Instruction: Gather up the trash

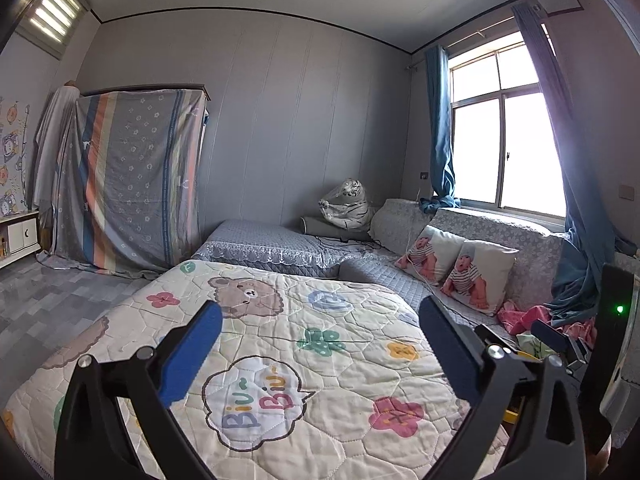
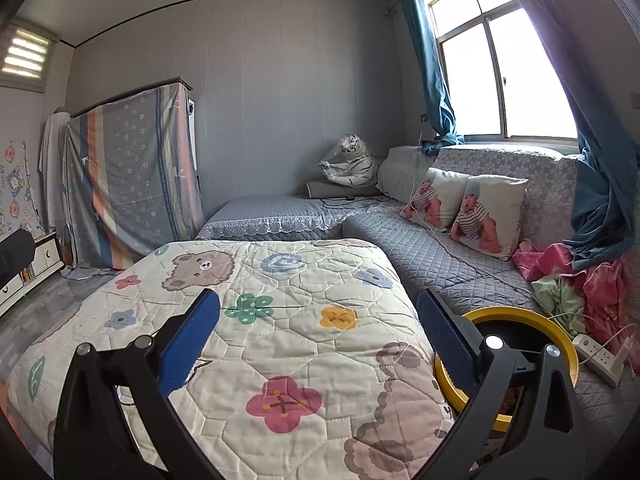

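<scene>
My left gripper [image 1: 320, 308] is open, its blue pads spread wide over a cream cartoon quilt [image 1: 280, 344], with nothing between them. My right gripper [image 2: 319, 298] is open too, above the same quilt [image 2: 280, 280], and holds nothing. A black bin with a yellow rim [image 2: 520, 314] stands just right of the quilt, partly hidden behind the right finger. A sliver of its yellow [image 1: 512, 416] shows low in the left wrist view. I can make out no loose trash on the quilt.
A grey quilted sofa [image 2: 432, 248] runs along the right under the window, with two baby-print pillows [image 2: 480, 212], pink and green clothes [image 2: 580, 280] and a white power strip [image 2: 596, 356]. A plush tiger [image 2: 352, 162] sits in the far corner. A striped sheet drapes a wardrobe [image 1: 132, 184] at left.
</scene>
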A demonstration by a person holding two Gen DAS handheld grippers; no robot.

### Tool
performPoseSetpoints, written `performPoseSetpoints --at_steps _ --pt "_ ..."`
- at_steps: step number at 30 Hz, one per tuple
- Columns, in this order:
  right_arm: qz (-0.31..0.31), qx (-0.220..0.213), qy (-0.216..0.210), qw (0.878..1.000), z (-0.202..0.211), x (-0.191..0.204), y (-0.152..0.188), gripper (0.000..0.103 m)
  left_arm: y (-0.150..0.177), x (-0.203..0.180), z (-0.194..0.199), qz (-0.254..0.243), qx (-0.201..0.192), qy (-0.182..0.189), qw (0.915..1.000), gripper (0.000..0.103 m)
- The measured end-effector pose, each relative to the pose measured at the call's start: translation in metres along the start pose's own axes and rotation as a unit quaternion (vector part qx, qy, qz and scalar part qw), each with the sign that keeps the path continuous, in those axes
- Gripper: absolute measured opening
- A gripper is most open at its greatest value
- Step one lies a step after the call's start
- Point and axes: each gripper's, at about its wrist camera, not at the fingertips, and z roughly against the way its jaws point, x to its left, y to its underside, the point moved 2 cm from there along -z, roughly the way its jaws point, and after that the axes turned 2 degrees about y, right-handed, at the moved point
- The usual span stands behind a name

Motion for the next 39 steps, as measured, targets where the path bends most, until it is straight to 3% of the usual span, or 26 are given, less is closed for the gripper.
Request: performPoseSetpoints --at_steps 10,15,39 --pt "-0.009 -0.018 0.027 0.999 0.008 -0.005 -0.001 0.095 0.001 0.010 -0.001 0.028 0.004 -0.019 0.9994 0.095" --pt "-0.015 -0.016 0.028 0.999 0.009 -0.008 -0.001 0.095 0.003 0.008 -0.001 0.019 0.002 -0.031 0.9993 0.095" --pt "-0.020 -0.022 0.037 0.999 0.013 -0.011 -0.004 0.095 0.002 0.003 -0.002 0.017 0.005 -0.026 0.9995 0.095"
